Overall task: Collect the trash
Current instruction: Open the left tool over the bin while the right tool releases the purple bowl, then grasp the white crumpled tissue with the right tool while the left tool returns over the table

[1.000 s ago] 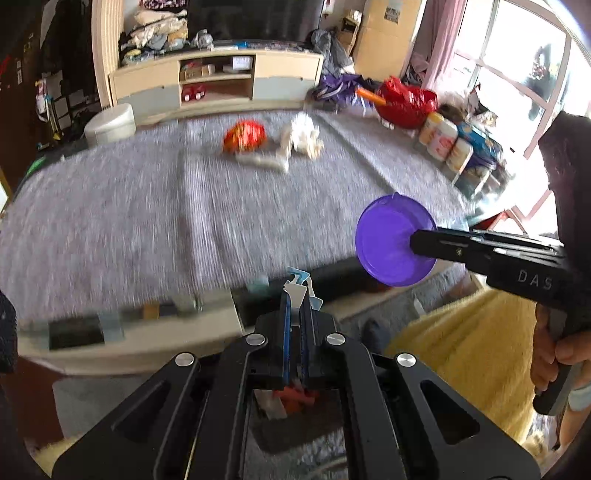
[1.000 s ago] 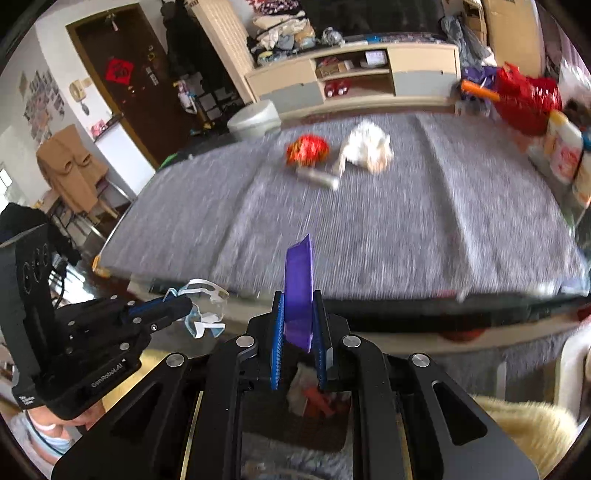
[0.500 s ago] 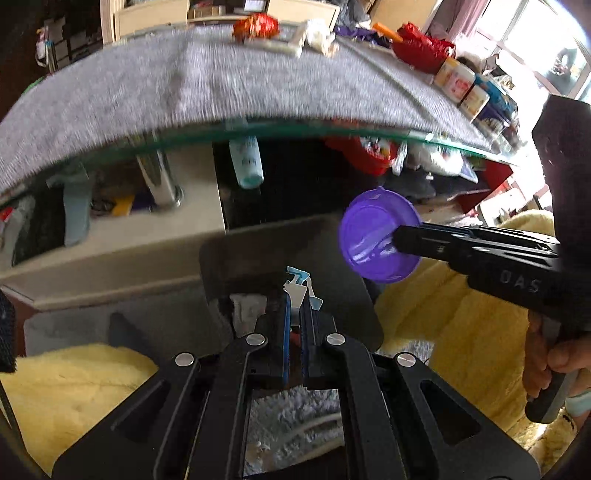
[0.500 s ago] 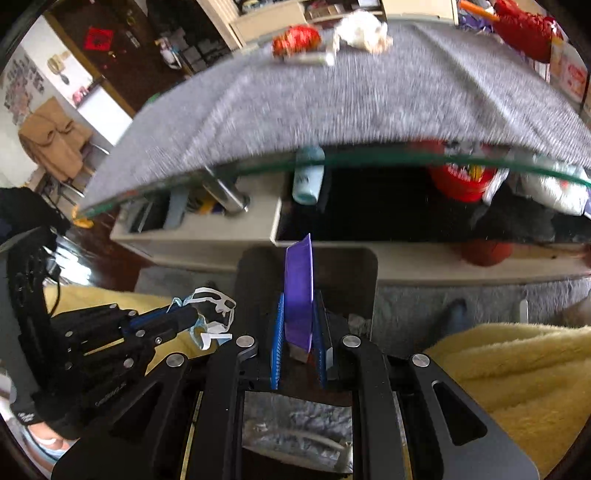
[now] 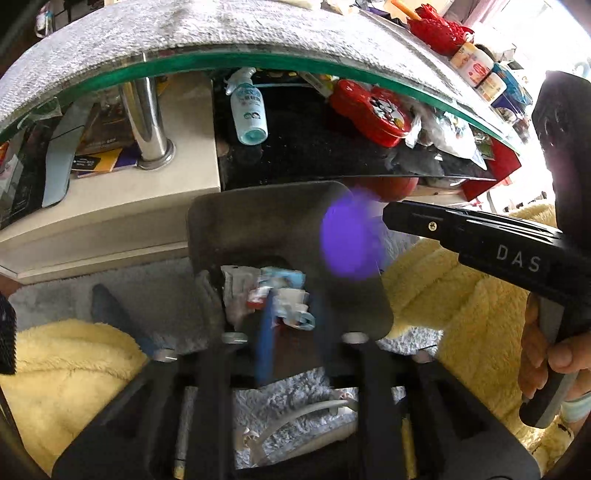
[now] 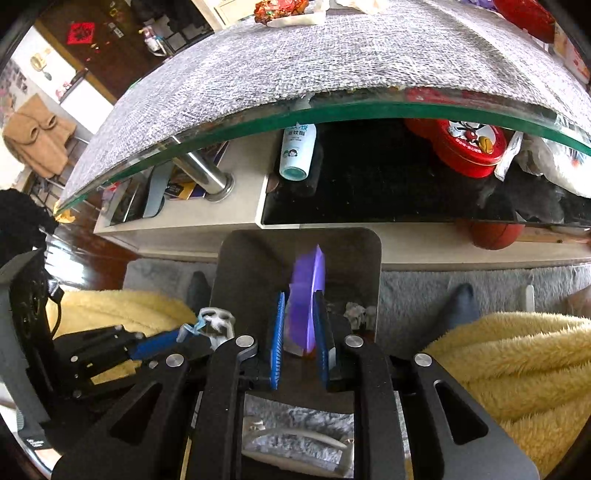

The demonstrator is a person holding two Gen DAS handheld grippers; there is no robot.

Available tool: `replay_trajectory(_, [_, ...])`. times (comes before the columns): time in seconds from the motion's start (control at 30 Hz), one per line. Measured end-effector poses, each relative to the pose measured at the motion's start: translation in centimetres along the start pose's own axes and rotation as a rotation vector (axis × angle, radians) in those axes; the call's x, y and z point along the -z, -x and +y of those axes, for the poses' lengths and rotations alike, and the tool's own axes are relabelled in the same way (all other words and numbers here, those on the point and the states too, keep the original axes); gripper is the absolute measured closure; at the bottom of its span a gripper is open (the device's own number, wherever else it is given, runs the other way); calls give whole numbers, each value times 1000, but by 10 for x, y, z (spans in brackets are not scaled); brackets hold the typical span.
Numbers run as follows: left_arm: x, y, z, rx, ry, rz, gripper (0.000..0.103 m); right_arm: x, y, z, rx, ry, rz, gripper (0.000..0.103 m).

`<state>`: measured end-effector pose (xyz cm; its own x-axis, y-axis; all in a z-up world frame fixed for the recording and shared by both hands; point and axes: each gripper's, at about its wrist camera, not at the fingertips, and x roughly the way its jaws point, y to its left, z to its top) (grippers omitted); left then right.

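A dark grey trash bin [image 5: 258,225] stands on the floor under the table's front edge, with wrappers [image 5: 266,288] inside; it also shows in the right wrist view [image 6: 258,266]. My left gripper [image 5: 291,325] is over the bin, jaws apart and blurred, and the clear plastic scrap [image 5: 299,314] sits just past the fingertips, blurred. In the right wrist view that scrap [image 6: 214,321] is at the left gripper's tips. My right gripper [image 6: 299,332] has its jaws parted, with the blurred purple lid [image 6: 308,295] between them above the bin; the lid [image 5: 347,240] is off the fingertips in the left wrist view.
The glass table [image 6: 332,110] with a grey cloth [image 6: 295,55] overhangs the bin. On the shelf below are a spray bottle [image 5: 247,110] and a red tin [image 6: 465,144]. Red wrapper and crumpled paper [image 6: 291,11] lie at the table's far side. Yellow fleece [image 5: 66,369] flanks the bin.
Both grippers dropped from table height to just above the bin. Both jaws have opened, and the purple lid and the plastic scrap are blurred, coming loose over the bin.
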<state>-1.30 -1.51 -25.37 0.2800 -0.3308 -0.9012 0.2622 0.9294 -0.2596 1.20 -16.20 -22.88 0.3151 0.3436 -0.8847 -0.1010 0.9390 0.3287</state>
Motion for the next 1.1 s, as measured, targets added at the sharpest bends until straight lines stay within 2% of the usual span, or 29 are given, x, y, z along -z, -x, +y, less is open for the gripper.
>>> replay_trajectory(0.1, [-2, 2, 4, -14, 10, -7, 64, -5, 1, -4, 10, -16, -8, 85])
replay_trajectory(0.13, [-3, 4, 7, -15, 17, -11, 63, -6, 1, -6, 12, -23, -12, 82])
replay_trajectory(0.2, [-6, 9, 11, -25, 27, -23, 56, -11, 7, -13, 22, -46, -30, 66])
replay_trajectory(0.23, [-8, 12, 13, -31, 31, -31, 55, -13, 9, -16, 24, -52, -41, 51])
replay_trajectory(0.27, [-10, 15, 15, -36, 35, -38, 52, -17, 14, -19, 30, -59, -60, 42])
replay_trajectory(0.43, [-28, 37, 23, -50, 50, -96, 38, -40, 41, -30, 23, -86, -144, 20])
replay_trajectory(0.5, [-38, 46, 23, -55, 47, -122, 33, -48, 50, -31, 19, -90, -167, 17])
replay_trajectory(0.67, [-65, 62, 21, -58, 28, -169, 29, -76, 73, -38, 17, -101, -227, 15])
replay_trajectory(0.83, [-99, 73, 16, -66, 10, -209, 29, -107, 85, -43, 42, -103, -268, 15])
replay_trajectory(1.1, [-155, 72, 13, -85, -17, -244, 29, -151, 81, -48, 53, -102, -297, 15])
